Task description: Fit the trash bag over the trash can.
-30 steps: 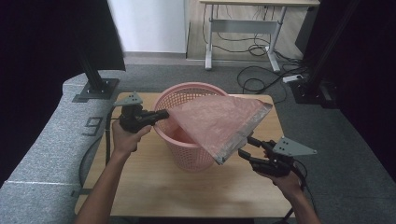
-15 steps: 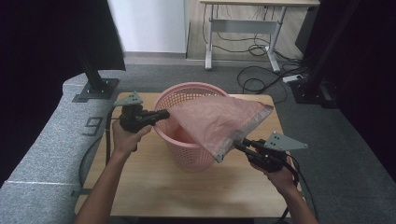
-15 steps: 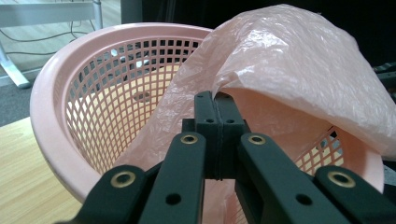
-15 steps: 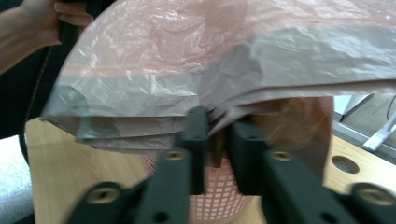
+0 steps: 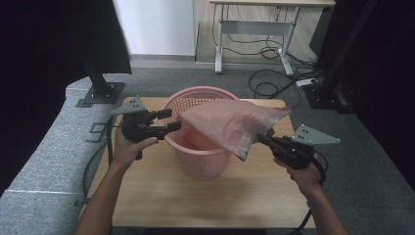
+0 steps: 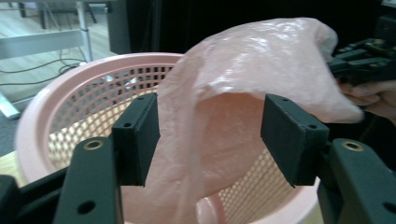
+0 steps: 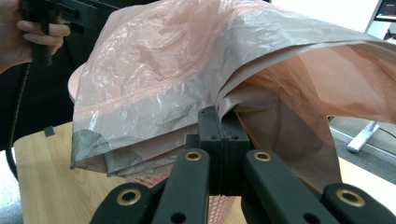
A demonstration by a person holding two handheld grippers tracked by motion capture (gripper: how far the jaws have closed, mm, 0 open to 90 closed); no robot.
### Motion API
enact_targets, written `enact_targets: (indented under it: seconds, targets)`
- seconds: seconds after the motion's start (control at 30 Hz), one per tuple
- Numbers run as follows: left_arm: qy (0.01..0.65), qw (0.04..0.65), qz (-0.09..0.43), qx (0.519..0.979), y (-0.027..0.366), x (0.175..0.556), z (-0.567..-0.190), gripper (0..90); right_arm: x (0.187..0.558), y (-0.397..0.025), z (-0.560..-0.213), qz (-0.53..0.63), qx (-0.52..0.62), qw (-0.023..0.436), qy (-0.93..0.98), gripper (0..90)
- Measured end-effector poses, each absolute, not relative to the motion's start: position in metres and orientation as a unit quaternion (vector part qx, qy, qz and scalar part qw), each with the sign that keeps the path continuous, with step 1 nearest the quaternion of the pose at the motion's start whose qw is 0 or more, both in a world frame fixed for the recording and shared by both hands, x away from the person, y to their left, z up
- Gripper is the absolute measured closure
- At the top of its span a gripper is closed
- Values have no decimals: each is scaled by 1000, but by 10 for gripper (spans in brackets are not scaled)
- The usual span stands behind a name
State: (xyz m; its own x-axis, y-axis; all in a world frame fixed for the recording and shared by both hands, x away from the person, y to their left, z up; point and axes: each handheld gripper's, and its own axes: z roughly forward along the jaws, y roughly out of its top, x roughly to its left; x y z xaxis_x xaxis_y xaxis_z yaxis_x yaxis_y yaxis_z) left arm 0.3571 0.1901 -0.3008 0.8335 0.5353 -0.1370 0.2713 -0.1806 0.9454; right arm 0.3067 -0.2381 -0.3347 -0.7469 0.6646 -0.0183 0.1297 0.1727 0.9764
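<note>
Right hand-held gripper (image 5: 261, 139) clamped on thin pink plastic bag (image 5: 230, 125) over round pink mesh basket (image 5: 198, 159), left hand-held gripper (image 5: 169, 120) jaws apart at basket's left rim, wooden bench (image 5: 161, 196)

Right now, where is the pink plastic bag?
In the high view the pink plastic bag is draped over the right side of the pink basket in the middle of the table, with the right gripper shut on its edge.

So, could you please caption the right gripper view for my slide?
Right gripper clamped shut on the pink plastic bag above the pink basket.
</note>
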Motion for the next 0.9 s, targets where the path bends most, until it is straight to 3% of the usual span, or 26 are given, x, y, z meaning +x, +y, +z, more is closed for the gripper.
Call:
enact_targets:
  seconds: [0.17,0.27,0.4,0.7,0.9]
  targets:
    - [273,582,112,757,178,360,-296,329,308,-232,-334,582,266,229,733,892]
    - [281,570,120,762,170,363,-294,362,310,-228,-334,583,264,227,734,892]
    - [289,565,129,762,163,365,-295,513,312,-224,-334,584,262,224,735,892]
    - [295,566,94,764,163,371,-298,858,312,-224,-336,583,258,225,736,892]
    - [290,581,85,756,168,369,-298,898,312,-229,-335,582,260,227,736,894]
